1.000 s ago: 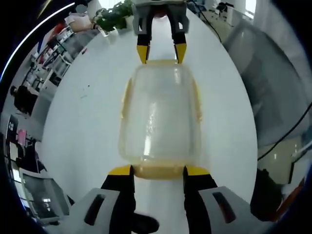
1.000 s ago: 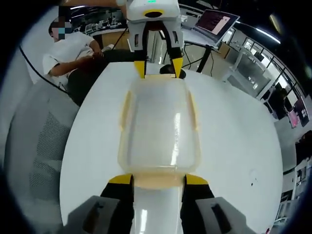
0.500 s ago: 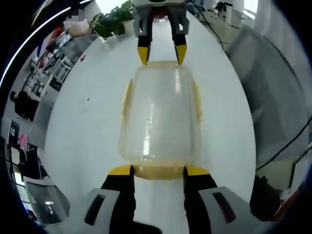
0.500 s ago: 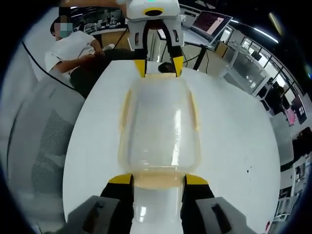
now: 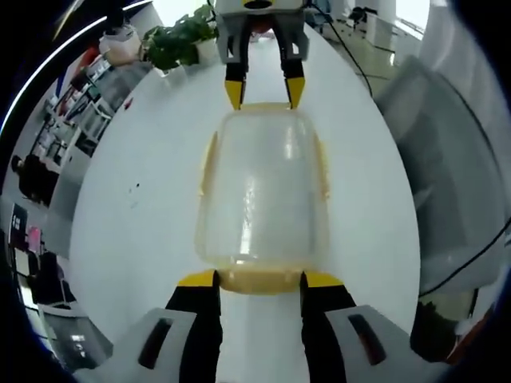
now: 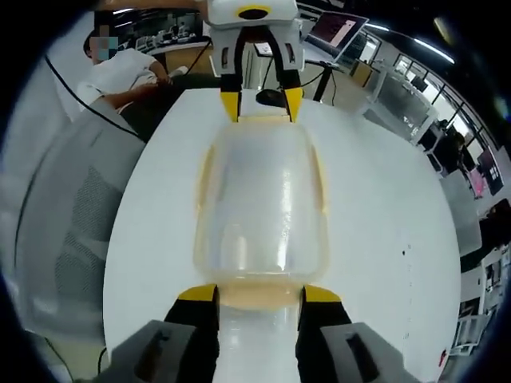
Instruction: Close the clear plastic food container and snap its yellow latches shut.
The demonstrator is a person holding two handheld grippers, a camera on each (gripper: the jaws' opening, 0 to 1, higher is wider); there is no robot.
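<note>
pressing the two end latches is the step i judge to be in hand, so here is how i would do it well. the clear plastic food container (image 5: pixel 262 191) sits lengthwise on the white desk (image 5: pixel 144 207) between my two tools, its lid apparently already seated on top. my left hand-held gripper (image 5: pixel 259 278) has its jaws spread about as wide as the near yellow end latch (image 5: pixel 259 281), one yellow tip at each corner of it, gripping nothing. my right hand-held gripper (image 6: pixel 259 294) stands the same way at the opposite end latch (image 6: pixel 259 297), jaws wide and empty; in the left gripper view it shows at the far end (image 5: pixel 263 80). the long side latches (image 5: pixel 208 163) look pale yellow along both flanks; whether they are clicked down i cannot tell.

i would keep both tools square to the box and push inward and down evenly from both ends, so the container does not skate on the smooth desk. uneven force could tip it or pop the lid. a person sits beyond the desk (image 6: pixel 120 76), well apart from the work.
</note>
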